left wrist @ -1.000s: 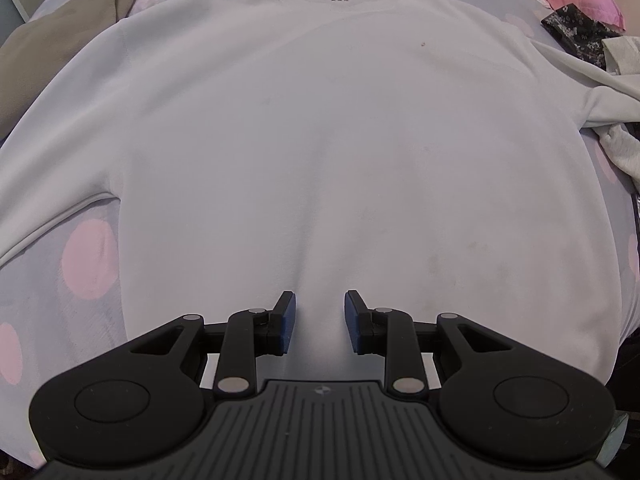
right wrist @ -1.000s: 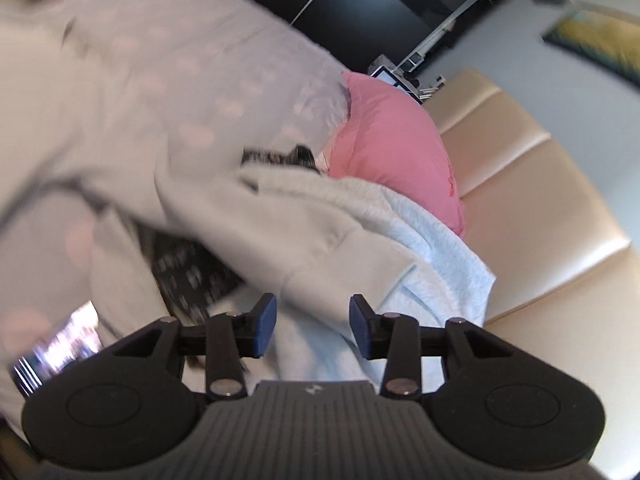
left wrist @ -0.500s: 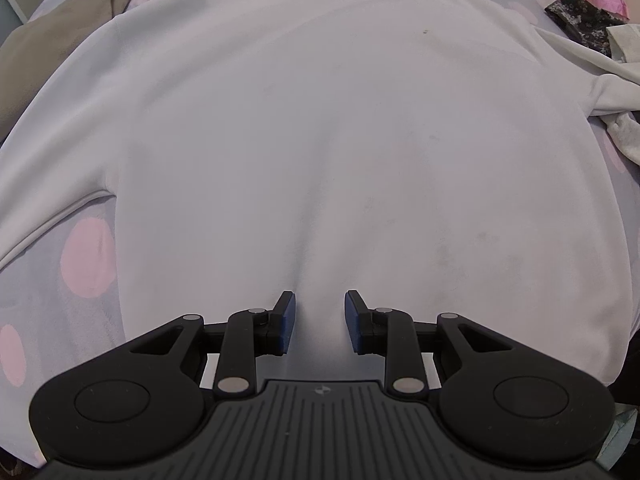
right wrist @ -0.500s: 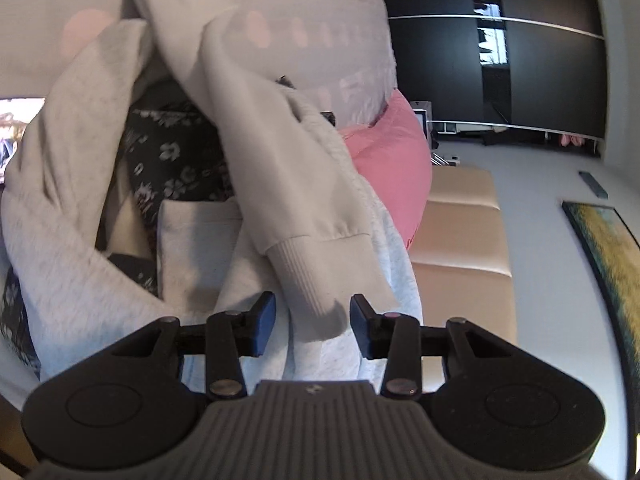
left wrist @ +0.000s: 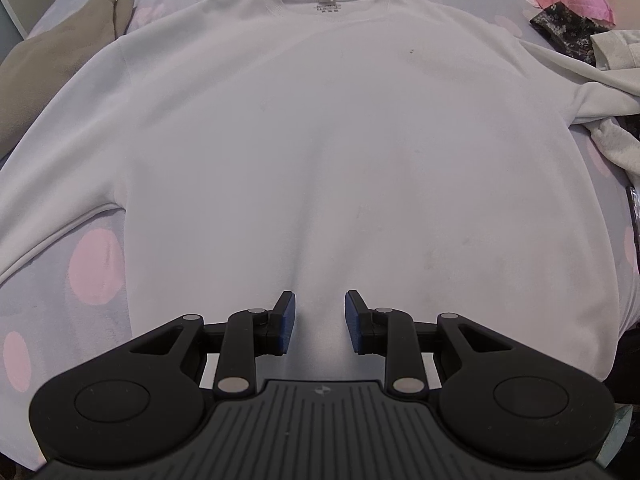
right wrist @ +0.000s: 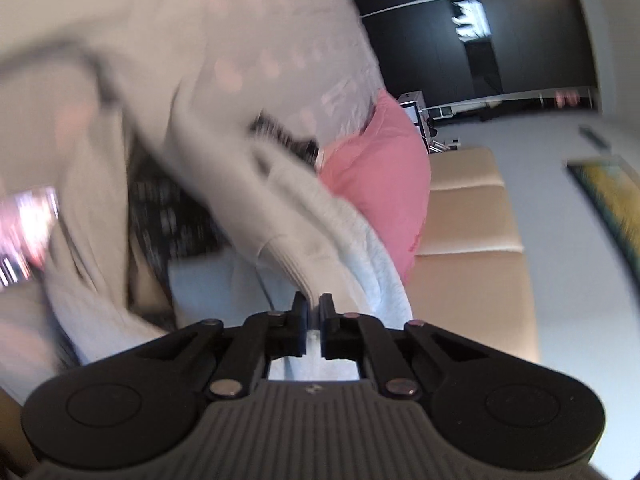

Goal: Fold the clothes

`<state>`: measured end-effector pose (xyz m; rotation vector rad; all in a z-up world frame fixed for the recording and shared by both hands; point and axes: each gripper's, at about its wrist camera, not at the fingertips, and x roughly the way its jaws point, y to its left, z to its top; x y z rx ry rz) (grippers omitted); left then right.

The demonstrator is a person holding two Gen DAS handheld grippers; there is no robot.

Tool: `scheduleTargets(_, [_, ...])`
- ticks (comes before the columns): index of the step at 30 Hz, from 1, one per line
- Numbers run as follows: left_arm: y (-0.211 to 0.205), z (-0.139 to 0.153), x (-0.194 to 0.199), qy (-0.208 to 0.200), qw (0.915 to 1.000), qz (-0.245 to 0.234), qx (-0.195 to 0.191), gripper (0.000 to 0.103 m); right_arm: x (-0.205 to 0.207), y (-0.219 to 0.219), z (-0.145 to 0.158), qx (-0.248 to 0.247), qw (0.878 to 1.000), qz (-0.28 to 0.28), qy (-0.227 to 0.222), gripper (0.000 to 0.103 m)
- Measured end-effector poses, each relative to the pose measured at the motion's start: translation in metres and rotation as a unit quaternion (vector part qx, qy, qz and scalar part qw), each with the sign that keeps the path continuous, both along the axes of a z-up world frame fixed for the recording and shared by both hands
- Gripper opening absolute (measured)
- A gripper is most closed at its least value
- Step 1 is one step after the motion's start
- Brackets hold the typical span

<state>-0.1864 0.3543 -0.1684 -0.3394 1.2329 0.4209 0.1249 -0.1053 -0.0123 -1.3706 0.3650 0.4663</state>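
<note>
right gripper [right wrist: 314, 310] pinching sleeve cuff [right wrist: 298, 268] — left gripper [left wrist: 320, 320] gaping

Right claw [right wrist: 314, 312] pinched on the ribbed cuff [right wrist: 298, 270] of a white sleeve [right wrist: 224, 168]; jaws nearly together with fabric between them. Sleeve runs up-left from the cuff, heavily motion-blurred. Under it: grey fleece garment [right wrist: 360, 236] and a dark patterned cloth [right wrist: 172, 220], also blurred. Pink pillow [right wrist: 380, 176] just right of the fleece, against a beige padded headboard [right wrist: 468, 240]. Spotted bedsheet [right wrist: 260, 40] fills the upper left. Dark glass wall [right wrist: 440, 20] at the back, framed picture [right wrist: 612, 204] at the right edge.
</note>
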Motion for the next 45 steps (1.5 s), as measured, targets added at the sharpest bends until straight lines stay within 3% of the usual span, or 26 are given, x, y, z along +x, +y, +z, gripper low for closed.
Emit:
scheduleTargets(3, [0.0, 0.001, 0.001, -0.001, 1.0, -0.004, 0.001, 0.025, 0.014, 0.001, 0.026, 0.074, 0.996, -0.049, 0.025, 0.006])
scheduleTargets(6, [-0.001, 0.003, 0.001, -0.004, 1.0, -0.005, 0.003, 0.025, 0.029, 0.001, 0.052, 0.147, 0.983, -0.098, 0.05, 0.006])
scheduleTargets(9, [-0.001, 0.003, 0.003, -0.004, 1.0, -0.004, 0.005, 0.029, 0.043, 0.002, 0.078, 0.219, 0.962, -0.146, 0.075, 0.006])
scheduleTargets(13, [-0.001, 0.0, 0.003, 0.006, 0.9999, -0.002, 0.016, 0.036, 0.065, 0.001, 0.108, 0.305, 0.924, -0.209, 0.099, 0.005])
scheduleTargets(18, [0.004, -0.009, 0.006, 0.022, 0.9997, 0.004, 0.012, 0.036, 0.118, -0.01, 0.094, 0.329, 0.897, -0.291, 0.05, 0.005])
scheduleTargets(22, [0.009, -0.02, 0.008, 0.038, 0.9992, 0.008, 0.007, 0.036, 0.156, -0.009, 0.072, 0.32, 0.888, -0.329, 0.038, 0.005])
scheduleTargets(29, [0.016, -0.028, 0.015, 0.053, 0.9984, 0.017, 0.006, 0.036, 0.194, -0.008, 0.037, 0.298, 0.885, -0.353, 0.047, 0.006])
scheduleTargets(33, [0.016, -0.027, 0.019, 0.053, 0.9985, 0.014, 0.004, 0.036, 0.196, -0.023, 0.043, 0.337, 0.867, -0.362, 0.062, 0.016])
scheduleTargets(39, [0.01, -0.022, 0.022, 0.047, 0.9988, 0.004, 0.006, 0.037, 0.177, -0.071, 0.077, 0.476, 0.795, -0.366, 0.089, 0.033])
scheduleTargets(43, [0.006, -0.017, 0.024, 0.043, 0.999, -0.002, 0.008, 0.037, 0.159, -0.096, 0.07, 0.538, 0.745, -0.371, 0.132, 0.058])
scheduleTargets(45, [0.004, -0.015, 0.025, 0.039, 0.9992, -0.002, 0.008, 0.037, 0.153, -0.106, 0.057, 0.565, 0.715, -0.382, 0.154, 0.058])
